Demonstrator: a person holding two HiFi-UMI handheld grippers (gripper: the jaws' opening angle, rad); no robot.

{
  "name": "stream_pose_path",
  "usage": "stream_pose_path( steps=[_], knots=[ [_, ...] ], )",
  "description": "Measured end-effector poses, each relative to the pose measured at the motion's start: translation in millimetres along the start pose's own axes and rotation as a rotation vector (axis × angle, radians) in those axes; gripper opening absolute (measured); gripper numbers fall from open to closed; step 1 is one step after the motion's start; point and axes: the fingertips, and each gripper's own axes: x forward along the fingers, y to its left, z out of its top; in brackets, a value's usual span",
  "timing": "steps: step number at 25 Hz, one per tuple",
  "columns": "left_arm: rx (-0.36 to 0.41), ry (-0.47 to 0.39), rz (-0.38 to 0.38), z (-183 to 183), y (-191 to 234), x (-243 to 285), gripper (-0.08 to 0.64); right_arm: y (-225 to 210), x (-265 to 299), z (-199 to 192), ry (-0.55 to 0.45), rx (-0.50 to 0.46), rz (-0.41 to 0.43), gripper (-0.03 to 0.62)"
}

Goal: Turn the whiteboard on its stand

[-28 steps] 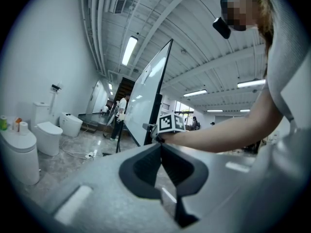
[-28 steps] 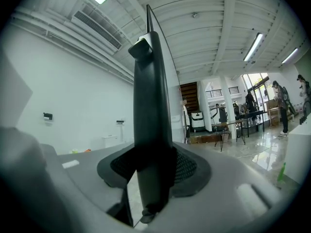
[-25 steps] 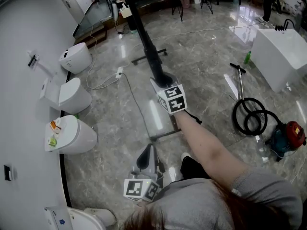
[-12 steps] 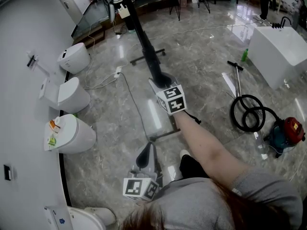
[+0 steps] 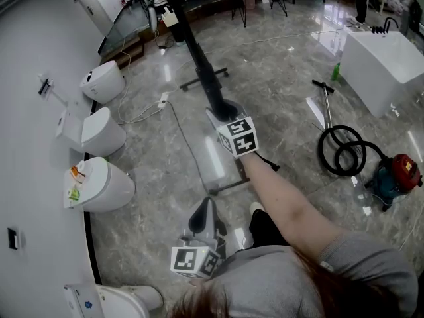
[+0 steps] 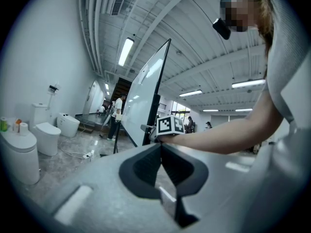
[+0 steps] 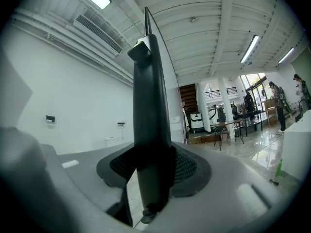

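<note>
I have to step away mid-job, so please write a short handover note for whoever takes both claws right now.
The left claw is shut and empty, held low near the body, clear of the board.
The right claw is around the dark edge frame of the whiteboard; its jaws are opening with the frame between them.
The whiteboard sits on its stand on the floor, seen edge-on from the head view.
Done: the board's edge is taken. How far it has turned cannot be told.
Left: probably re-grip the edge and finish the turn.
</note>
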Motion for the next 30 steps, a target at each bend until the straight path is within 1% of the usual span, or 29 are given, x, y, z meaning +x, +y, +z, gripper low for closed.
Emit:
stream_pose_path(
  steps=[18,30],
  knots=[
    [-0.016,-0.005,-0.019,-2,-20,-32,-0.003,15,-38,2,-0.012,0.008,-0.016,0.176],
    [-0.032,0.012,-0.069,-14,-45,-45,-0.003,28,-70,0,-0.025,0.002,-0.004,0.177]
  ],
)
